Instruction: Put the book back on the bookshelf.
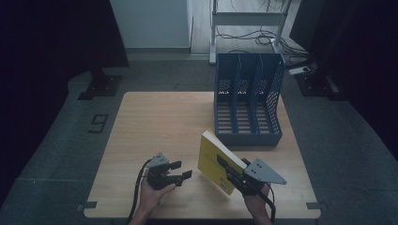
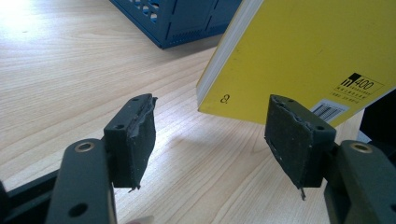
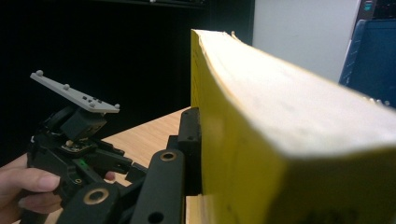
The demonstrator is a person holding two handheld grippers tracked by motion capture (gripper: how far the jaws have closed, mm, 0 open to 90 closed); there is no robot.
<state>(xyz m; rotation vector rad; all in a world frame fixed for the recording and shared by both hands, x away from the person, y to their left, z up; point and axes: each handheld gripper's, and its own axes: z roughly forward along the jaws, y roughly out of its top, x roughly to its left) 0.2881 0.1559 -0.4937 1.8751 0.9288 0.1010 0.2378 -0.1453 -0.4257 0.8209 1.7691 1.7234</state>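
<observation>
A thick yellow book [image 1: 212, 157] stands tilted above the table's front right, its page edges facing up. My right gripper [image 1: 229, 171] is shut on its lower end. In the right gripper view the book [image 3: 289, 116] rises between the jaws, with one black jaw pressed on its yellow cover and the other hidden behind it. My left gripper [image 1: 182, 169] hovers just left of the book, open and holding nothing. In the left gripper view the book's back cover [image 2: 299, 51], with a barcode, hangs beyond the spread pads [image 2: 137, 140] of that gripper [image 2: 212, 123].
A blue three-slot file organizer [image 1: 248, 101] stands at the table's back right, just beyond the book, and its corner [image 2: 177, 18] is close ahead in the left gripper view. The wooden table [image 1: 155, 126] is bare on its left half. Dark floor surrounds it.
</observation>
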